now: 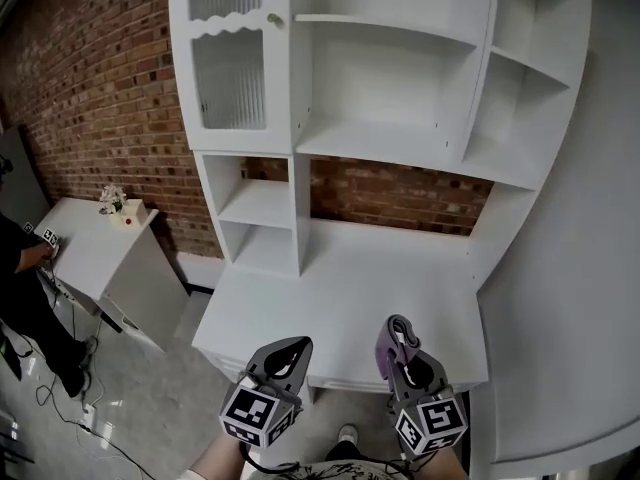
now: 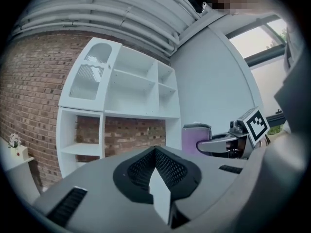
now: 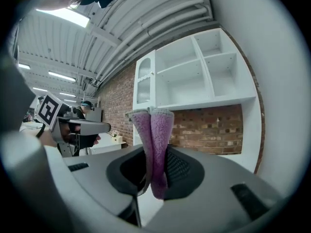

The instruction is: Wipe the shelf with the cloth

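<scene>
Grippers hang low at the near edge of the white desk-and-shelf unit (image 1: 400, 148), which stands against a red brick wall (image 1: 90, 88). On the left, the left gripper (image 1: 293, 349) has its jaws brought together with nothing between them. To its right, the right gripper (image 1: 402, 334) is clamped on a folded purple terry cloth (image 3: 154, 140), whose doubled edge stands up out of the jaws, clear of every shelf. This cloth looks light, soft and floppy, so it should drape and bunch rather than slip. Holding it at the fold, as now, leaves little free fabric for wiping the flat boards.
</scene>
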